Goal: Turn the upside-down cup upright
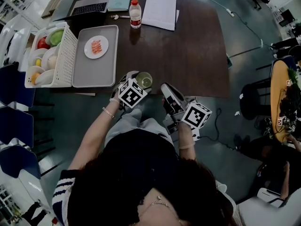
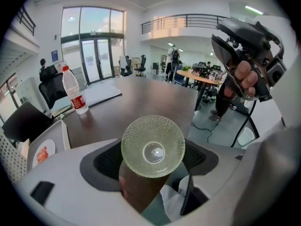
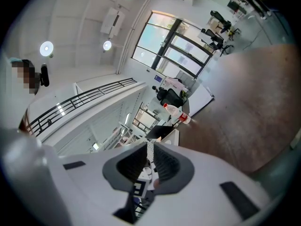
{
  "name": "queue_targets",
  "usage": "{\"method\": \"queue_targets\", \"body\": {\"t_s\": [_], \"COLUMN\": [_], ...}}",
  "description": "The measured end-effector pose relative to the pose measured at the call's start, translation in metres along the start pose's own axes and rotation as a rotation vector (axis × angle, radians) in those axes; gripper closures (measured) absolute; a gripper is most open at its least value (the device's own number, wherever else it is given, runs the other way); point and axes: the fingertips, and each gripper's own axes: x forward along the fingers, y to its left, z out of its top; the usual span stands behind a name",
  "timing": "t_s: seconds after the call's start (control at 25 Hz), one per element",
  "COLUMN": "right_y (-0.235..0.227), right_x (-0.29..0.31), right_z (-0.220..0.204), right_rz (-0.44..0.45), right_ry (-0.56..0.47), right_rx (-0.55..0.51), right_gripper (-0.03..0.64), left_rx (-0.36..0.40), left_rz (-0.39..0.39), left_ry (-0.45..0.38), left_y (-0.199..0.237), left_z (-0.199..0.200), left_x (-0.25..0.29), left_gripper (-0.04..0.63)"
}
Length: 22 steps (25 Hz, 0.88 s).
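Note:
A clear dimpled glass cup [image 1: 144, 80] hangs over the front edge of the dark table [image 1: 188, 51]. My left gripper [image 1: 140, 82] is shut on it. In the left gripper view the cup [image 2: 153, 146] sits between the black pads [image 2: 107, 161] with its round base turned toward the camera; its mouth is hidden. My right gripper [image 1: 165, 87] is beside it to the right, off the table edge, with its jaws shut and nothing between them [image 3: 150, 145]. The same right gripper [image 2: 244, 55] shows in a hand at the upper right of the left gripper view.
A grey tray [image 1: 94, 69] with a plate of food [image 1: 96, 46] lies at the table's left, beside a white basket [image 1: 68, 55] of bowls and fruit. A water bottle [image 1: 135, 13], papers [image 1: 159, 11] and a laptop [image 1: 87, 7] sit at the far edge.

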Motion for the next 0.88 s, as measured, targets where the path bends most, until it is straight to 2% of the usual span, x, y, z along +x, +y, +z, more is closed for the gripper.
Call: {"method": "queue_targets", "body": {"t_s": [0.44,0.88], "right_y": [-0.001,0.004], "right_x": [-0.004,-0.002], "right_z": [-0.001,0.001], "right_rz": [-0.003,0.018], "right_ry": [-0.012,-0.018], "right_rx": [0.025,0.016], "right_gripper": [0.566,0.565], "left_rx": [0.024,0.008], "left_rz": [0.001,-0.008], "left_ry": [0.027,-0.035], "left_y": [-0.004,-0.002], "left_z": [-0.011,-0.008], "left_x": [0.01,0.015], "left_gripper": [0.202,0.202]}}
